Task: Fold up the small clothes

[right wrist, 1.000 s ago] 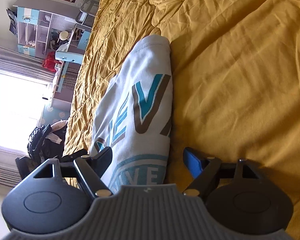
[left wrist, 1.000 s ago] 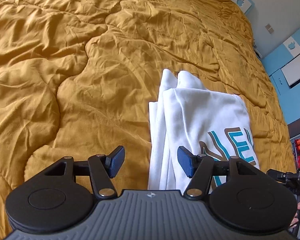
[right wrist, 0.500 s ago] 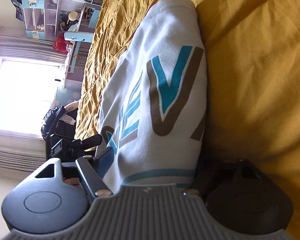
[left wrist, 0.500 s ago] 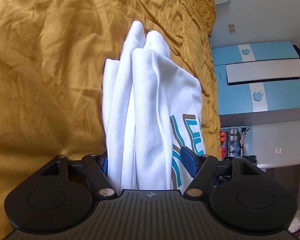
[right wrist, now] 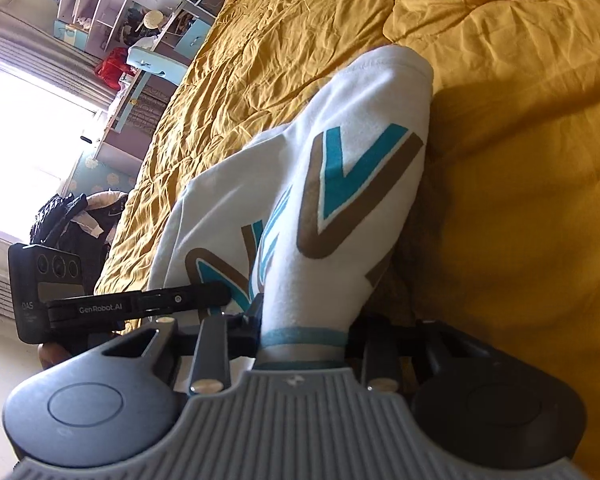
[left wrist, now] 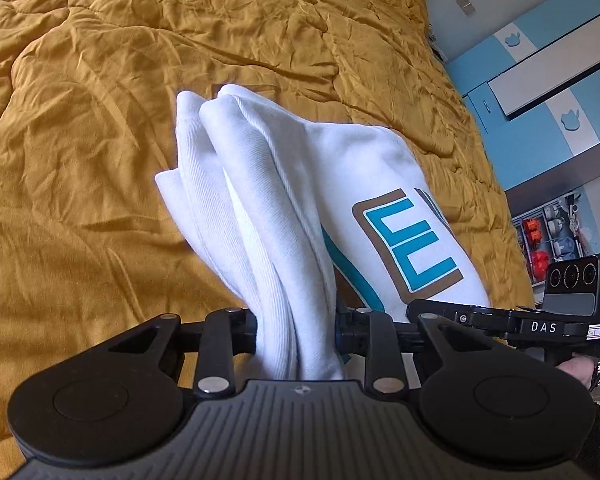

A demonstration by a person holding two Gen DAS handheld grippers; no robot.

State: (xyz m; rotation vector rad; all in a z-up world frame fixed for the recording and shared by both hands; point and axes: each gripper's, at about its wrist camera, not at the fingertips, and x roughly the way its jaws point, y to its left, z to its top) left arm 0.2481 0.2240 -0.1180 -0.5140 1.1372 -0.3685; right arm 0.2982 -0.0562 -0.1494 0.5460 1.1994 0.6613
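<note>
White garment (left wrist: 340, 168) lettered "EV"; right hand-held gripper (left wrist: 480, 316) reads "DAS".

Mustard-yellow quilted bedspread (left wrist: 100, 184) carrying one folded white garment

The wrinkled, stitched yellow cover fills most of both wrist views, puffed into soft ridges and creased all over. On it sits a white knit sweatshirt with teal and brown block letters (left wrist: 340, 184), folded into a thick bundle; its far rounded end rests on the cover while the near end stands lifted off it. In the right wrist view the same bundle (right wrist: 352, 184) lies lengthwise along the cover (right wrist: 520, 160) and casts a dark shadow on the yellow fabric just beside its right edge.
</note>
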